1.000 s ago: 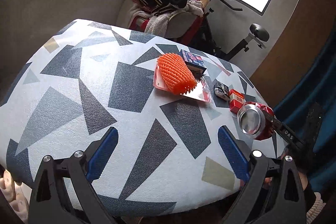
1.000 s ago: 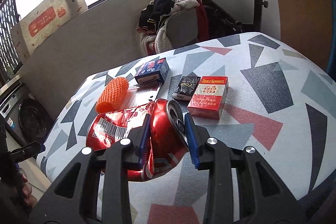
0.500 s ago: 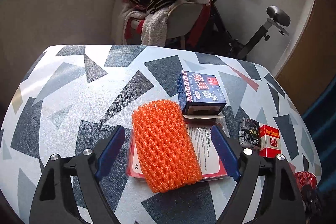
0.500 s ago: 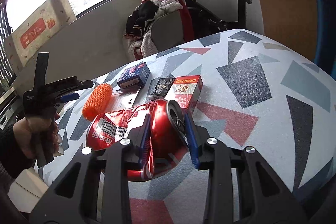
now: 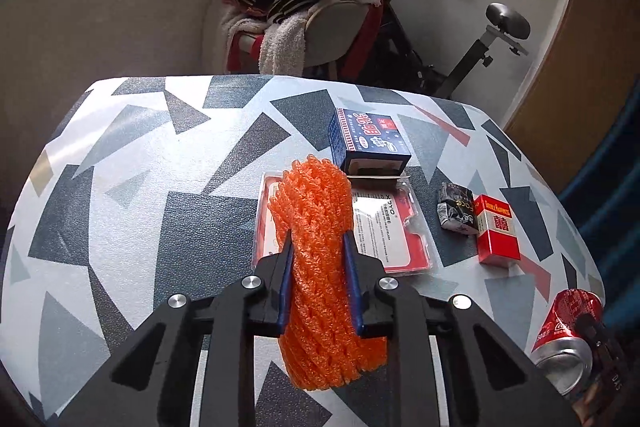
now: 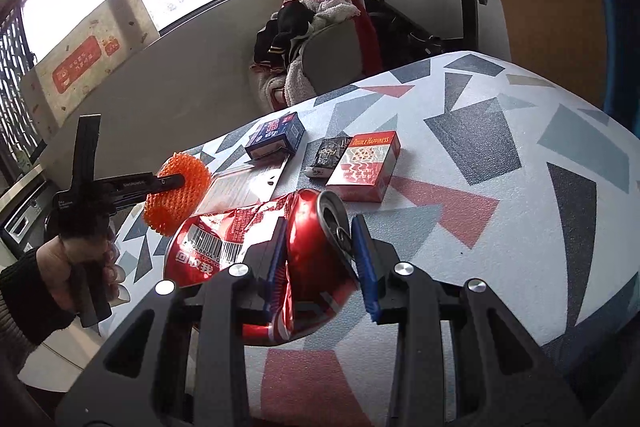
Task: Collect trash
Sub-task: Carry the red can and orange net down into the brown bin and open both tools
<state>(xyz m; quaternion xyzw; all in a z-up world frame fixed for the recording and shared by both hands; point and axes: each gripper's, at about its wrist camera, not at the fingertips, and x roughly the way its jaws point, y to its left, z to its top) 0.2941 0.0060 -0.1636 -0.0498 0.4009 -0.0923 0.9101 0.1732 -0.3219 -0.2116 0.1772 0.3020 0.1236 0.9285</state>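
Left wrist view: my left gripper (image 5: 318, 277) has just been closing and now both pads pinch the orange foam net (image 5: 320, 267), squashed narrow between them, its near end sticking out toward the camera and its far end over the red blister pack (image 5: 394, 227) lying on the patterned table (image 5: 140, 187). Far of that sits the blue box (image 5: 370, 141); to the right, the crumpled black packet (image 5: 456, 211) touches the red cigarette pack (image 5: 496, 231). The crushed cola can (image 5: 566, 339) shows at the near right edge with my other gripper on it. Right wrist view: my right gripper (image 6: 320, 255) is clamped on the crushed cola can (image 6: 308, 251), pads biting the dented middle, can held above the table (image 6: 520, 187). The hand (image 6: 80, 267) with the left gripper (image 6: 168, 183) is at the left, foam net (image 6: 178, 193) in its tips. Risks, my read: the net is springy and light, so it could squirm out of the pinch if I swing fast, or its far end could drag the blister pack along if the two snag. The can is gripped off-centre on slick creased metal, so it may pivot or slip when tilted. No bin in either view, so I can't tell where to carry these.
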